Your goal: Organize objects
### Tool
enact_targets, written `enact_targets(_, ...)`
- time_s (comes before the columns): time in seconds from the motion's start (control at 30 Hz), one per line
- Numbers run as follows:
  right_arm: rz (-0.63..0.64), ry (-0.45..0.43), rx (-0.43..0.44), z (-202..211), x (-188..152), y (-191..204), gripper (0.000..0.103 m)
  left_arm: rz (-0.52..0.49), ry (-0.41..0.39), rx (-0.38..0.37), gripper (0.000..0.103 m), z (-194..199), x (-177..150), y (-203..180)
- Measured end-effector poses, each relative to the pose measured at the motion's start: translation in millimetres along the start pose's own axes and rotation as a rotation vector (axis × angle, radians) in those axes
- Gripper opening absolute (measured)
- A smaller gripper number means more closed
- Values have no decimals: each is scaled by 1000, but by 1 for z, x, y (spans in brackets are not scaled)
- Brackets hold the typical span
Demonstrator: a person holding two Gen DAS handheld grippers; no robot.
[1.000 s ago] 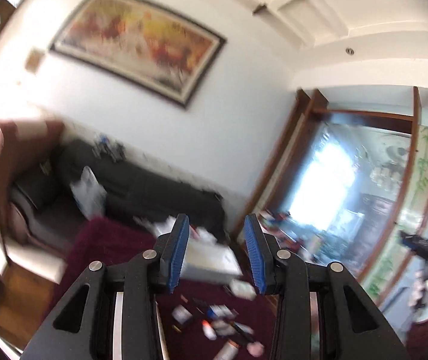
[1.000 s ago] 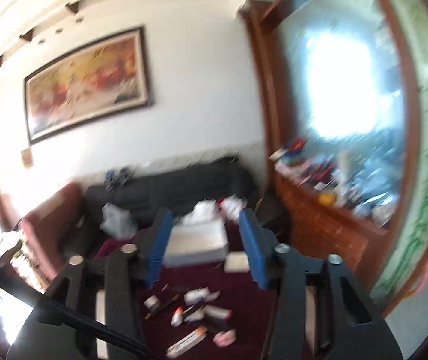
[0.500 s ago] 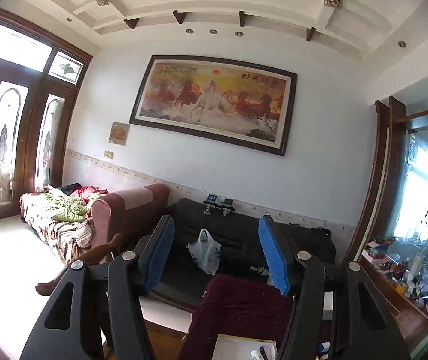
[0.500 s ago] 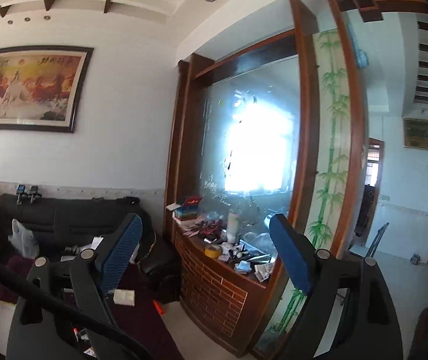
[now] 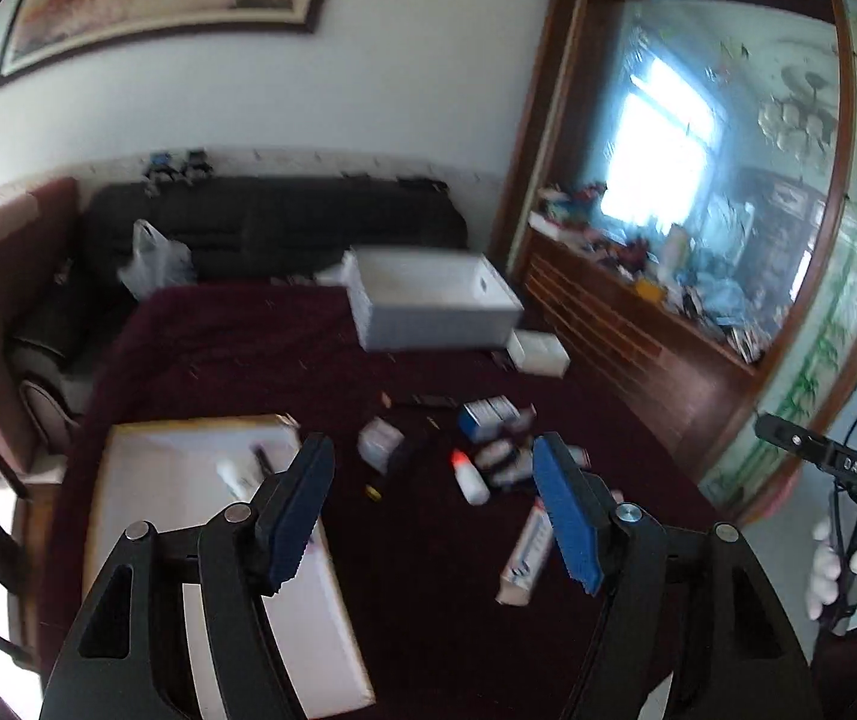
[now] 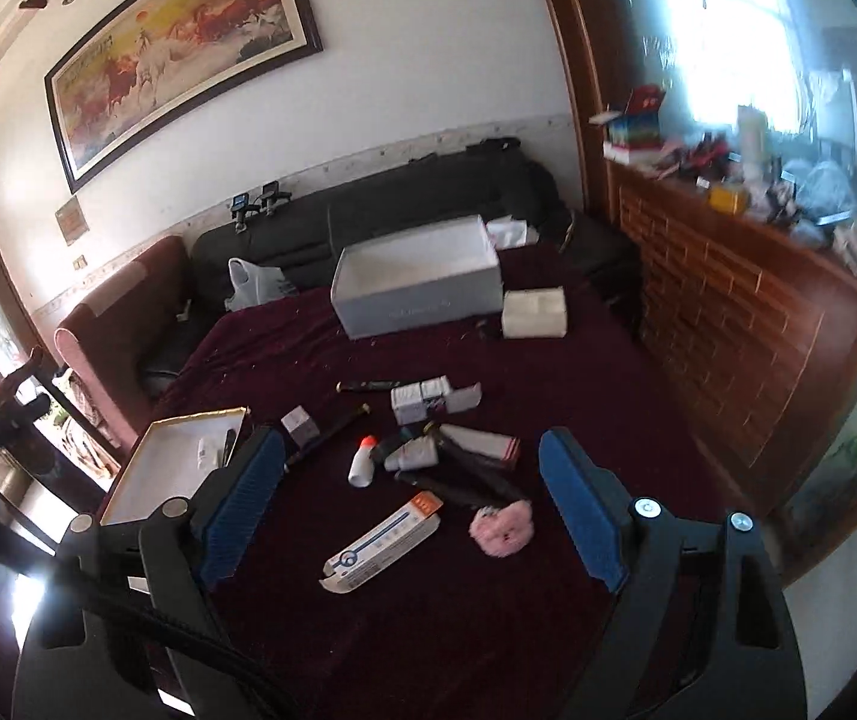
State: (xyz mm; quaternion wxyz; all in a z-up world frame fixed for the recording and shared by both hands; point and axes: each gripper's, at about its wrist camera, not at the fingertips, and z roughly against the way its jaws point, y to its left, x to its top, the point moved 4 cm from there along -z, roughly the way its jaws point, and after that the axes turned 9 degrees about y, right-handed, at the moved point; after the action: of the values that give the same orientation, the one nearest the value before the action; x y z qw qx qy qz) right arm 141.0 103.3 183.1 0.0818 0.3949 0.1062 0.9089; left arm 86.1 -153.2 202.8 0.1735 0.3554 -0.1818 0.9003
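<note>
Both grippers hover empty, jaws spread, over the maroon table [image 6: 608, 396]. The long white toothpaste box [image 6: 381, 543] lies nearest, just ahead of the right gripper [image 6: 407, 516], long axis running near-left to far-right. The left gripper [image 5: 434, 507] sits farther left, by the shallow gold-edged tray [image 5: 152, 468].

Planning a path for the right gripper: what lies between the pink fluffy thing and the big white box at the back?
In the right wrist view, between the pink fluffy thing and the big white box: dark tubes, a white-and-red carton, small white boxes.
</note>
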Motion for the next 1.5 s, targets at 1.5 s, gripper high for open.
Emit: enact_targets(1.5, -158, 371, -73, -181, -70, -110, 83, -122, 269, -29, 25, -161, -91, -57)
